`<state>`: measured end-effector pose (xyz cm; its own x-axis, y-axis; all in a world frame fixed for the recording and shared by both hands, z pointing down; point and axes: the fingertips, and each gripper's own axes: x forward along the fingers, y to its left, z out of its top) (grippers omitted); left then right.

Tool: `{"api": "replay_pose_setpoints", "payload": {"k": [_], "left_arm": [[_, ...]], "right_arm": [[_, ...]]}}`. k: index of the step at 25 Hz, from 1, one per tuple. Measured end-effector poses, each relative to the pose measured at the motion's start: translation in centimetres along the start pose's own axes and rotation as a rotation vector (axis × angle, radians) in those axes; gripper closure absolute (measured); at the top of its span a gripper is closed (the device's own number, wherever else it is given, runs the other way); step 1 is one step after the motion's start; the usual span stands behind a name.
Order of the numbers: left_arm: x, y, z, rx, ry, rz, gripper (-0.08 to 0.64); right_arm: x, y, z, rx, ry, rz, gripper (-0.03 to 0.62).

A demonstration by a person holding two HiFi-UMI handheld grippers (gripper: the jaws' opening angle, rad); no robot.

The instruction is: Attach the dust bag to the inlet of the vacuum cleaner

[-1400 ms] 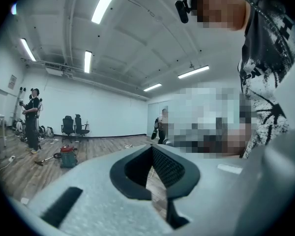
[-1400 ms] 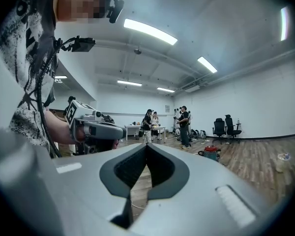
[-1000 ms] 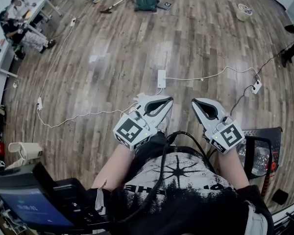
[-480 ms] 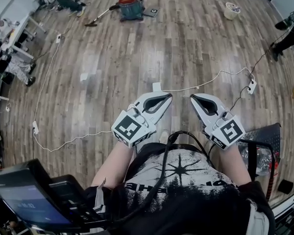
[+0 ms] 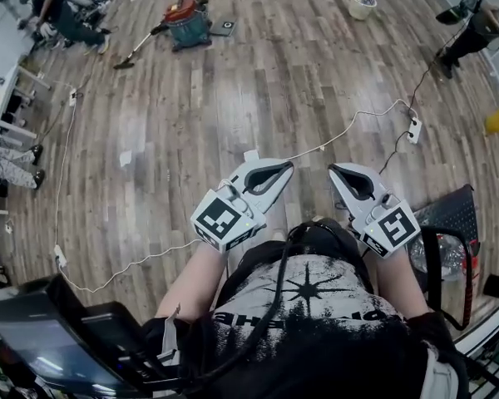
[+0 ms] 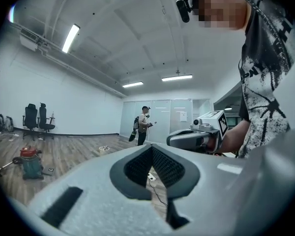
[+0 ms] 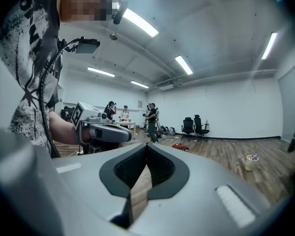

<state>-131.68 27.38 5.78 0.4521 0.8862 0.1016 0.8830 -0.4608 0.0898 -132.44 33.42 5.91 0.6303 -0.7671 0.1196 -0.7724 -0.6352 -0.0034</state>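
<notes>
Left gripper (image 5: 284, 167) and right gripper (image 5: 334, 169) sit side by side at the chest, well short of the vacuum (image 5: 186, 22). Each has its jaws pressed together on nothing (only floor shows past the tips). A power strip (image 5: 413, 130) lies far right of the vacuum. The vacuum stands far off on the floor, up and left, with its wand (image 5: 137, 48) reaching left.
</notes>
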Motion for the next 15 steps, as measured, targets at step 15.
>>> {"api": "replay_pose_setpoints", "payload": {"k": [15], "left_arm": [[17.2,10.6,2.2,-0.011,0.048,0.037,0.560]], "right_arm": [[4.1,-19.9,0.4,0.020,-0.033,0.070,0.588]]}}
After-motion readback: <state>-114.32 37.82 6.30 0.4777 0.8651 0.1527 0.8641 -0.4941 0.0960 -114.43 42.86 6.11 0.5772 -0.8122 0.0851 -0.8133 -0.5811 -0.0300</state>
